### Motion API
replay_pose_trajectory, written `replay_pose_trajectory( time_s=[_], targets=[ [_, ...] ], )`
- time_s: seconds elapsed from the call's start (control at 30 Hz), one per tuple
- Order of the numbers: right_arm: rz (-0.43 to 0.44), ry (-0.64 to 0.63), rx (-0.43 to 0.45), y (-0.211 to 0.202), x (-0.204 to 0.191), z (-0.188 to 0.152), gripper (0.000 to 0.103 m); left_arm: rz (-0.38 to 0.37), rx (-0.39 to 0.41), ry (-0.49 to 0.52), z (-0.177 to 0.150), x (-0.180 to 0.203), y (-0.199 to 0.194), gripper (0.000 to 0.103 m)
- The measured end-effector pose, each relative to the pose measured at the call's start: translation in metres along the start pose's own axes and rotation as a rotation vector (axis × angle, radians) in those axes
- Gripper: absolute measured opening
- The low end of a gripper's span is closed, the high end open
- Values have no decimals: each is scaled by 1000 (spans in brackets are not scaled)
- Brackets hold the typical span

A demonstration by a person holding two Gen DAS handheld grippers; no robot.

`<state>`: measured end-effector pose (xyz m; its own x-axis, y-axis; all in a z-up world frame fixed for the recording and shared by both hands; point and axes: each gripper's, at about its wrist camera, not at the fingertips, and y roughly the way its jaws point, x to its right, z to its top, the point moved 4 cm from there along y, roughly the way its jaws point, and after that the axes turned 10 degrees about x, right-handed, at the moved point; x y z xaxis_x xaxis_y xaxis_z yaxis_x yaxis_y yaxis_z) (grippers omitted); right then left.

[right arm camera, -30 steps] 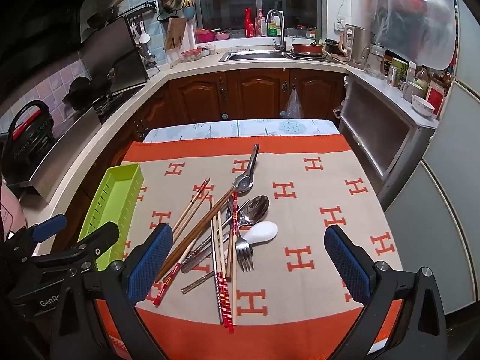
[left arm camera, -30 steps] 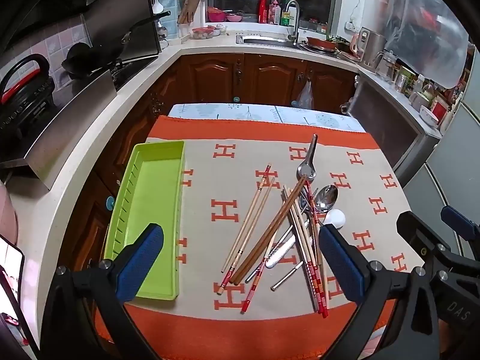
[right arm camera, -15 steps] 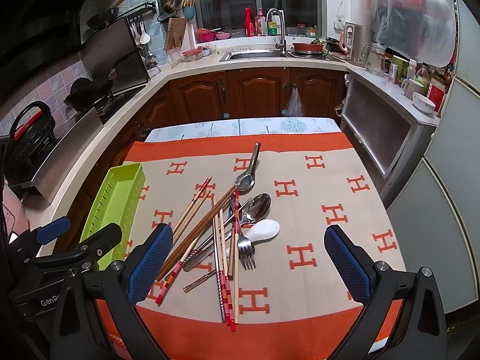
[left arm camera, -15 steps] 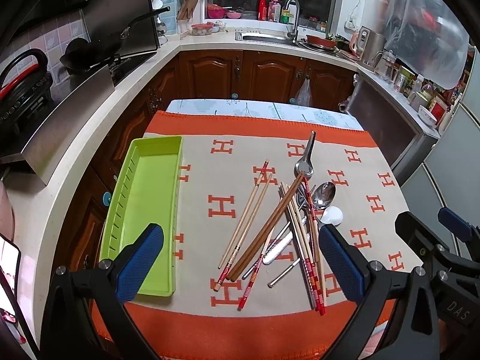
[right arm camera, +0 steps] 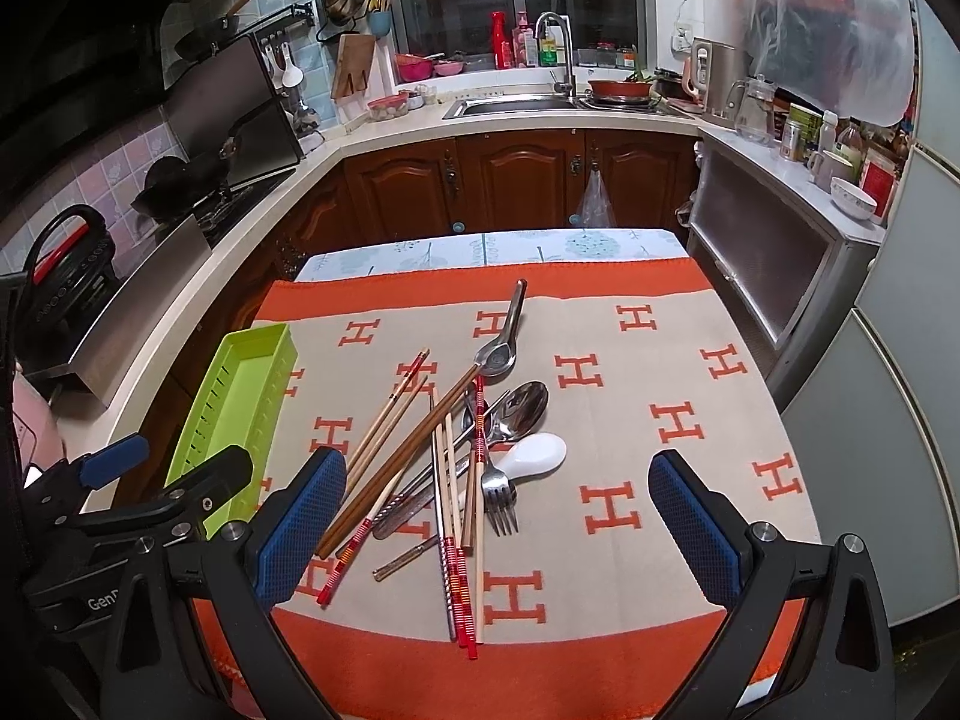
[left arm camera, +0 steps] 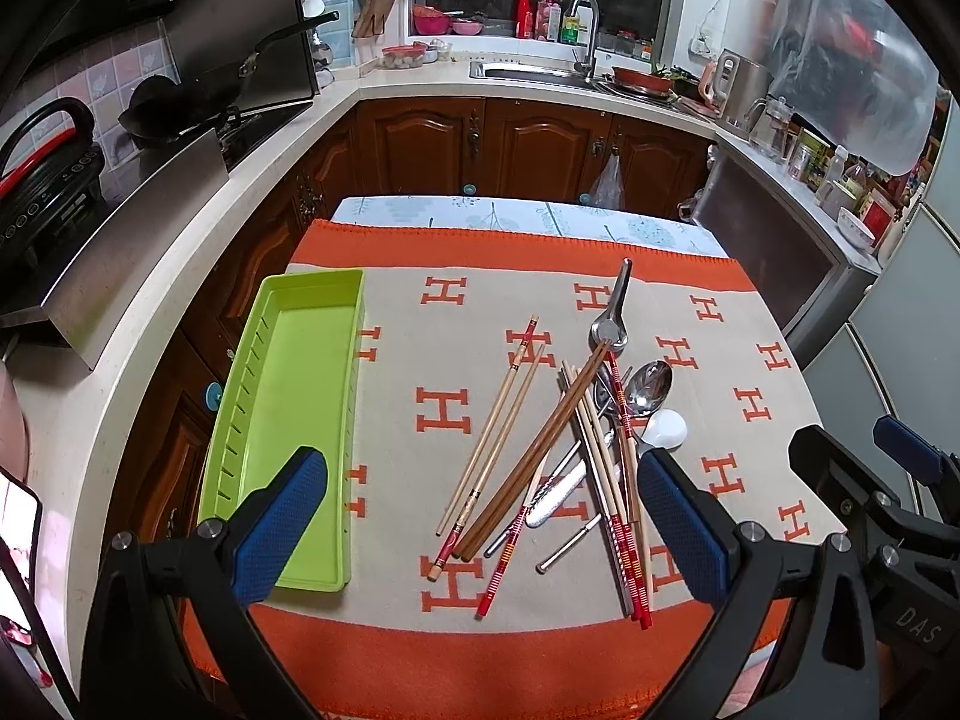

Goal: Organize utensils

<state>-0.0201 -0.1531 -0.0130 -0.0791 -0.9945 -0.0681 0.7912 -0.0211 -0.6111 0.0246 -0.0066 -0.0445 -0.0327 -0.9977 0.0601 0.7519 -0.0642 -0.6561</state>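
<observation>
A heap of utensils lies mid-table on the orange-and-beige cloth: several chopsticks [left arm camera: 528, 456], metal spoons [left arm camera: 648, 384], a white spoon [left arm camera: 663, 429] and a fork [right arm camera: 498, 495]. An empty green tray [left arm camera: 288, 420] sits at the left edge; it also shows in the right wrist view [right arm camera: 234, 420]. My left gripper [left arm camera: 480, 534] is open and empty, held above the near table edge. My right gripper [right arm camera: 498, 534] is open and empty, above the heap's near end. The chopsticks also show in the right wrist view [right arm camera: 402, 456].
The cloth-covered table [right arm camera: 660, 420] has kitchen counters [left arm camera: 120, 312] close on the left and a cabinet [right arm camera: 774, 252] on the right. The sink [right arm camera: 516, 105] is at the back. The right gripper's body shows in the left wrist view [left arm camera: 888, 510].
Both grippers have drawn back and up a little; the table sits slightly lower and smaller in view. Nothing on the table has moved.
</observation>
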Motion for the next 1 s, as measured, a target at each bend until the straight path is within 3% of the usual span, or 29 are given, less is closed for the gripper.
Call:
replay_pose_trajectory(
  time_s=[1.0],
  targets=[
    [6,8,-6,2,0,-1,102,-14,-14,-4,-3,1,2,102]
  ],
)
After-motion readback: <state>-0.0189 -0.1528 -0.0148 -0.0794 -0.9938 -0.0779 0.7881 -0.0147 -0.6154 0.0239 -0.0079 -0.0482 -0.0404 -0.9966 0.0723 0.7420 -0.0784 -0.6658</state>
